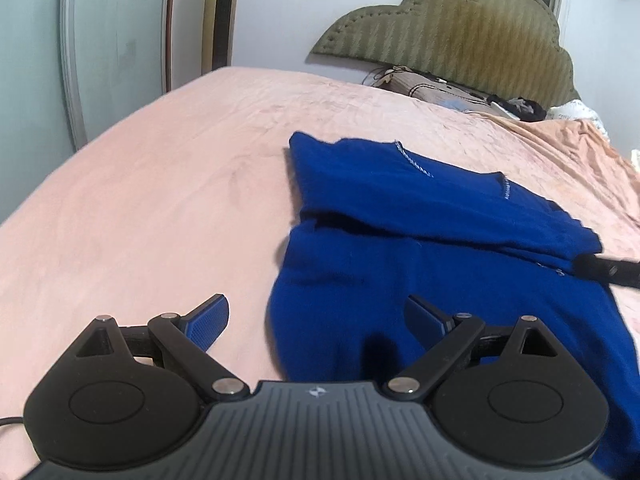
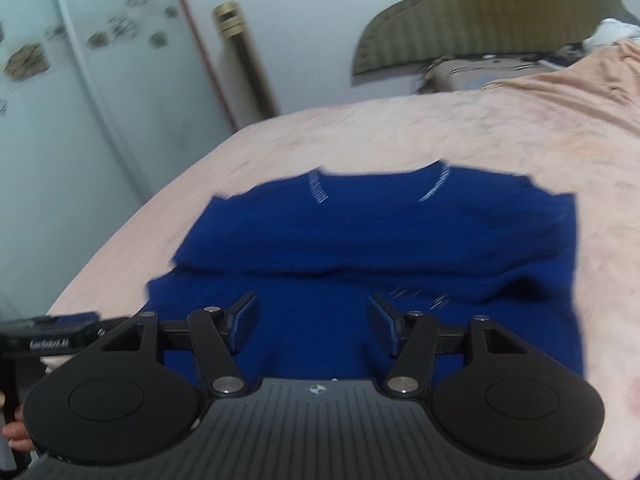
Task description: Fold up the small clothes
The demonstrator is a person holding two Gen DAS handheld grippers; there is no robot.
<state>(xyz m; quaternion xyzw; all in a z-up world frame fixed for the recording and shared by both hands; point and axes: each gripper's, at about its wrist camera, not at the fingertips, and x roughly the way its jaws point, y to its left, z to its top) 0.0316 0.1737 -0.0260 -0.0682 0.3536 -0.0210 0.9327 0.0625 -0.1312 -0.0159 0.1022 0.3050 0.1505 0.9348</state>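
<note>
Left wrist view: my left gripper (image 1: 316, 320) stands spread and empty at the near left corner of the blue garment (image 1: 420, 240), which lies ahead and to the right on the pink bed cover (image 1: 140, 184).

Right wrist view: my right gripper (image 2: 312, 320) is spread, empty, directly over the blue garment's (image 2: 380, 248) near half (nearer hand). Its long axis runs crosswise; one fold ridge crosses the middle.
</note>
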